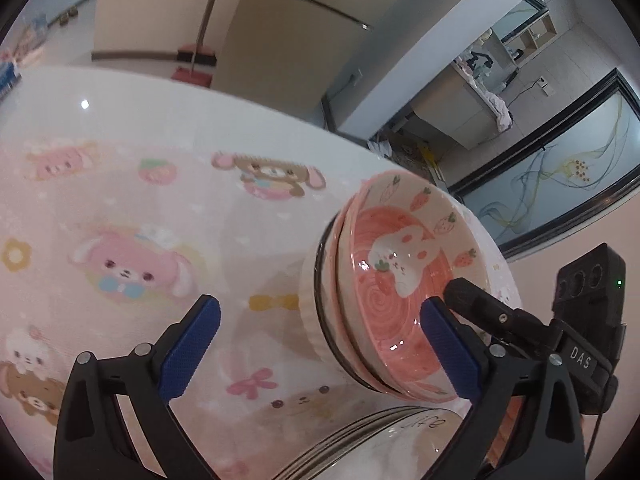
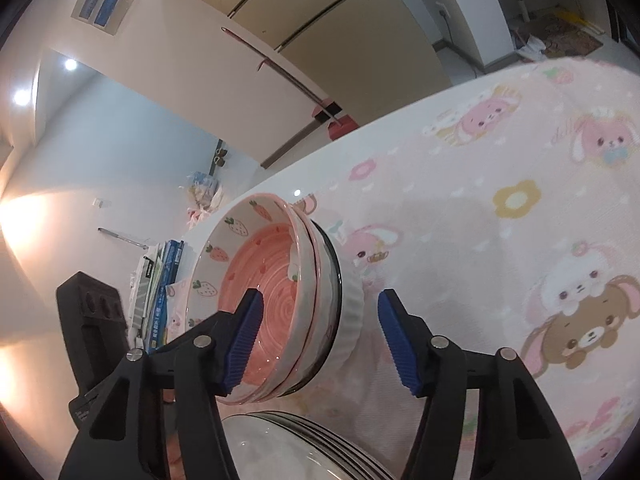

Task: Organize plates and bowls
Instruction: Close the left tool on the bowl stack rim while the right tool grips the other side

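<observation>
A stack of bowls point(image 1: 400, 280) stands on the pink cartoon tablecloth point(image 1: 120, 240): pink strawberry bowls nested in a white ribbed bowl point(image 1: 310, 312). My left gripper point(image 1: 320, 344) is open around the stack, its right pad inside the top bowl. The right gripper's black finger point(image 1: 476, 300) also reaches into that bowl. In the right wrist view the stack point(image 2: 276, 300) sits between the open pads of my right gripper point(image 2: 320, 340), the left pad inside the top bowl. A stack of dark-rimmed white plates point(image 1: 380, 440) lies just below, also in the right wrist view point(image 2: 300, 444).
The tablecloth point(image 2: 500, 240) covers a white table. Behind it stand beige cabinets point(image 1: 280, 40), a red broom and dustpan point(image 1: 196, 64) and a glass door point(image 1: 560, 160). Books and boxes point(image 2: 160, 288) stand past the table edge.
</observation>
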`<act>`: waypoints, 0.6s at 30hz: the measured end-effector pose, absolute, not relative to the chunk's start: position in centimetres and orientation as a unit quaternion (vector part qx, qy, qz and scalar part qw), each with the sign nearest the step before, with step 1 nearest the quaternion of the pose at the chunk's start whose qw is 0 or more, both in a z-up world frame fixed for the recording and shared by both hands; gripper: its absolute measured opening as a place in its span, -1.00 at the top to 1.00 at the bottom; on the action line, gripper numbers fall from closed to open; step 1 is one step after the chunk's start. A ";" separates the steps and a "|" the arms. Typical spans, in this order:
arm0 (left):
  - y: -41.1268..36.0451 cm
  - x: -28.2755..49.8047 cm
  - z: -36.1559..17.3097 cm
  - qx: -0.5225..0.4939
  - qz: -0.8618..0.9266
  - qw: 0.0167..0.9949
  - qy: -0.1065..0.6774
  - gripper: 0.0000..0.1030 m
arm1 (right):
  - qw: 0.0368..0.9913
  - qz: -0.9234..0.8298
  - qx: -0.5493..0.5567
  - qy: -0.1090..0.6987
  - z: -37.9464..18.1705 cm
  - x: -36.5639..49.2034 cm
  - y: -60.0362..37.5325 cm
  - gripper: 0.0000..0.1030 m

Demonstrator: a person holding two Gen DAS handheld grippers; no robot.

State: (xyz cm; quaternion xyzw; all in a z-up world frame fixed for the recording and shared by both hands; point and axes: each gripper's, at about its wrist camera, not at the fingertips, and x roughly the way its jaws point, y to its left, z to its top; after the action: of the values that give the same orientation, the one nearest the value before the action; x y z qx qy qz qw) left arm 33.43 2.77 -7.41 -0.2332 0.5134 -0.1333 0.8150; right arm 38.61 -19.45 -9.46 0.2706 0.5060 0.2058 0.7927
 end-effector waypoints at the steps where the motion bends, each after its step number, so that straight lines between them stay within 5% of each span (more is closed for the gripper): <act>1: 2.8 33.5 -7.6 -0.239 -0.138 0.811 0.516 -0.93 | 0.787 0.209 0.277 0.511 -9.9 38.7 -19.4 -0.15; 7: 2.8 34.0 -8.1 -0.268 -0.165 0.792 0.523 -0.93 | 0.768 0.218 0.301 0.521 -11.1 38.9 -19.4 -0.02; 13: 4.0 34.3 -8.9 -0.351 -0.176 0.758 0.521 -0.71 | 0.762 0.216 0.313 0.525 -11.6 38.9 -20.0 0.09; 15: 3.9 34.5 -9.0 -0.362 -0.191 0.748 0.523 -0.53 | 0.756 0.217 0.321 0.528 -11.7 39.0 -20.2 0.10; 18: 3.4 34.5 -9.3 -0.349 -0.184 0.744 0.539 0.02 | 0.753 0.216 0.327 0.529 -11.7 39.0 -20.2 0.11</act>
State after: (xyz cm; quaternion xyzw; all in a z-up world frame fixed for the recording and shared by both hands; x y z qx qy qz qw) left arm 34.54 3.36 -9.29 -0.3492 0.5391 -0.1841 0.7440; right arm 39.01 -20.16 -11.73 0.3271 0.5288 0.2160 0.7528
